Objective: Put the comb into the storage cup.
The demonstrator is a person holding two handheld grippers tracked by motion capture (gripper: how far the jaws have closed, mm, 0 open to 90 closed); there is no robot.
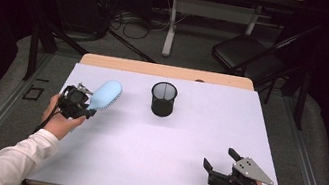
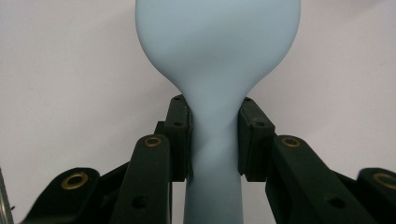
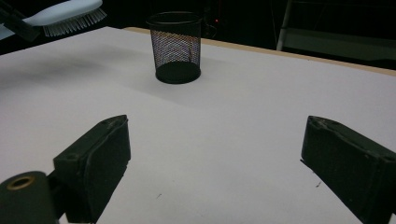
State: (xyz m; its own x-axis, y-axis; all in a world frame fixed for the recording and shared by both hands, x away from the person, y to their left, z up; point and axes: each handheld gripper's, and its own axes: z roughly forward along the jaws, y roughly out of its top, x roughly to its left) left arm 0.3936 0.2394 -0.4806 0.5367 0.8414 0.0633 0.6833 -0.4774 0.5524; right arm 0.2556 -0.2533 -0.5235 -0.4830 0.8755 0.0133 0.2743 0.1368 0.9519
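Observation:
A pale blue hairbrush [image 1: 106,94] hangs above the left part of the white table [image 1: 184,141], bristles facing down. My left gripper [image 1: 83,105] is shut on its handle; in the left gripper view both pads clamp the narrow neck of the hairbrush [image 2: 215,56], whose oval back rises above the jaws of my left gripper [image 2: 215,135]. A black mesh cup [image 1: 163,99] stands upright at the table's back middle, to the right of the brush. My right gripper [image 1: 222,161] stands open near the front right, nothing between its fingers. The right gripper [image 3: 215,154] faces the mesh cup [image 3: 176,46] and the hairbrush [image 3: 65,15].
The table ends in a wooden edge [image 1: 166,71] at the back. Beyond it, on the grey floor, stand a table leg [image 1: 171,23], tangled cables [image 1: 131,21] and a black folding chair [image 1: 247,55].

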